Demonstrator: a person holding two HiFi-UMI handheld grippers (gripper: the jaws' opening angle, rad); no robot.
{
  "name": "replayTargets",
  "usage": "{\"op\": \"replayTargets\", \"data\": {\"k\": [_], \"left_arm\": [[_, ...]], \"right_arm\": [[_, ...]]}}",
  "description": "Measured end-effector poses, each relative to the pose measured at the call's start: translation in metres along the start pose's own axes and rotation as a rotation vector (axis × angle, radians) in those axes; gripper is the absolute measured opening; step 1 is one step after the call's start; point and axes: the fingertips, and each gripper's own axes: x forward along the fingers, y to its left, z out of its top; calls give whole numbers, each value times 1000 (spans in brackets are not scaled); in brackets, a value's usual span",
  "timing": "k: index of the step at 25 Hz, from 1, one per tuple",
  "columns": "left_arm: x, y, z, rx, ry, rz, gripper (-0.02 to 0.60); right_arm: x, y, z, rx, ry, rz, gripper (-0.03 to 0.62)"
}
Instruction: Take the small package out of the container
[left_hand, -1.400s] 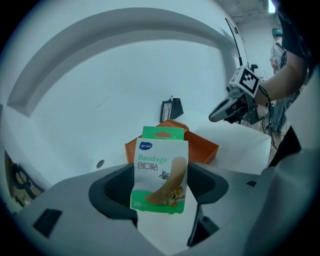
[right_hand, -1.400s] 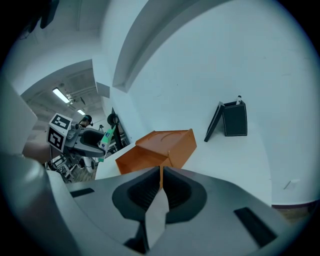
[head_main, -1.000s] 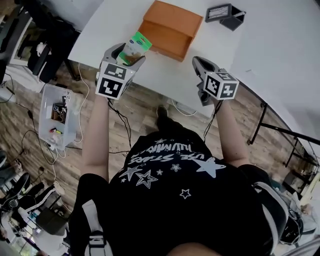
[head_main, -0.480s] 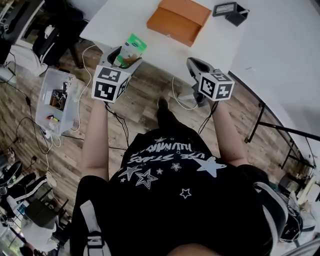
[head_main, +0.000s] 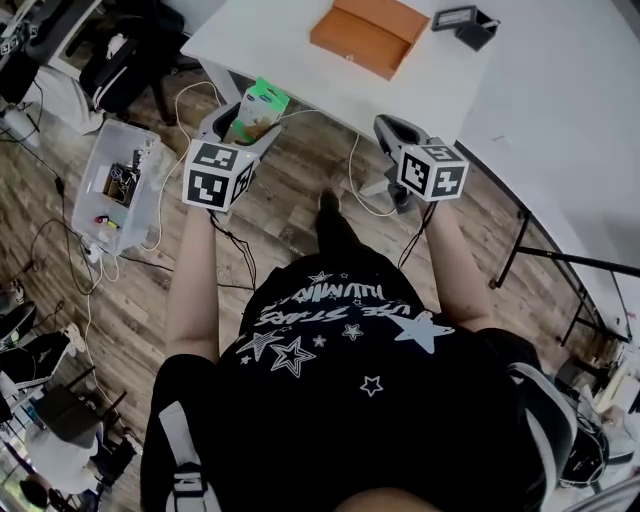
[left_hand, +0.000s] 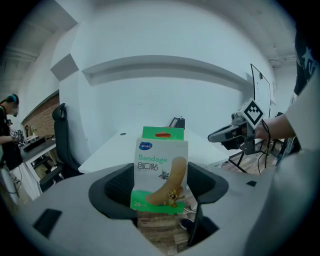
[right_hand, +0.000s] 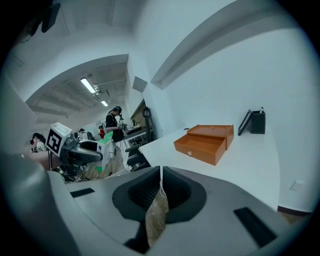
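My left gripper (head_main: 246, 116) (left_hand: 161, 186) is shut on a small green-and-white bandage package (head_main: 255, 108) (left_hand: 160, 172), held upright over the wooden floor, clear of the table edge. The orange container (head_main: 368, 35) (right_hand: 206, 142), a box with its drawer pulled open, rests on the white table (head_main: 275, 45) well ahead of both grippers. My right gripper (head_main: 389, 132) (right_hand: 160, 191) is shut with nothing between its jaws, and hangs below the table's near edge. In the right gripper view the left gripper (right_hand: 100, 149) shows at the left with the package (right_hand: 104, 156).
A black holder (head_main: 462, 22) (right_hand: 254, 121) stands on the table beyond the container. A clear plastic bin (head_main: 112, 195) of parts sits on the floor to the left, with cables (head_main: 358, 190) running under the table. An office chair (left_hand: 62, 137) and people stand at the far left.
Both grippers have drawn back from the table toward the body. The package travelled with the left gripper and now hangs over the floor instead of the tabletop.
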Motion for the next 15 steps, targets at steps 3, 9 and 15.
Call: {"op": "replayTargets", "data": {"k": [3, 9, 15], "left_arm": [[-21, -10, -10, -13, -9, 11, 357], [-67, -37, -34, -34, -23, 24, 357], [-104, -54, -60, -64, -30, 16, 356]], "right_arm": [[-14, 14, -10, -3, -3, 6, 49], [-52, 42, -37, -5, -10, 12, 49], [-76, 72, -64, -8, 1, 6, 49]]}}
